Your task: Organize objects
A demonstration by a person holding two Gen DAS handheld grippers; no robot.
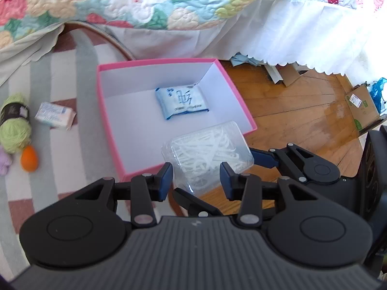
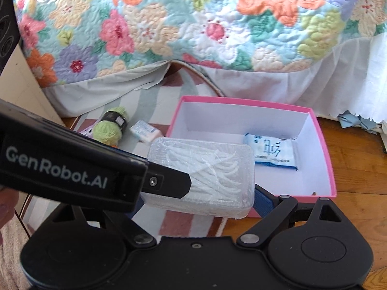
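A clear plastic case of white floss picks (image 1: 209, 154) is held in the air over the near corner of an open pink box (image 1: 231, 82), both grippers bearing on it. In the left wrist view the left gripper (image 1: 196, 179) is seen pinching the near end of the case between its blue pads, and the right gripper's blue-padded finger (image 1: 263, 157) is pressed to the case's right side. In the right wrist view the right gripper (image 2: 197, 199) is closed on the case (image 2: 203, 169) across its width; its left finger is mostly hidden behind the left gripper's body, which crosses the frame from the left. The box is seen to have white inner walls and stands partly on a striped rug (image 1: 63, 149), partly on a wooden floor (image 1: 295, 111). A blue-and-white tissue packet (image 1: 182, 102) lies flat on the box bottom toward the far right corner. On the rug left of the box, a second small packet (image 1: 55, 115), a green yarn skein (image 1: 15, 123) with a dark band, and an orange egg-shaped item (image 1: 29, 157) are noted. A floral quilt (image 1: 154, 2) with a white skirt is seen hanging behind the box.
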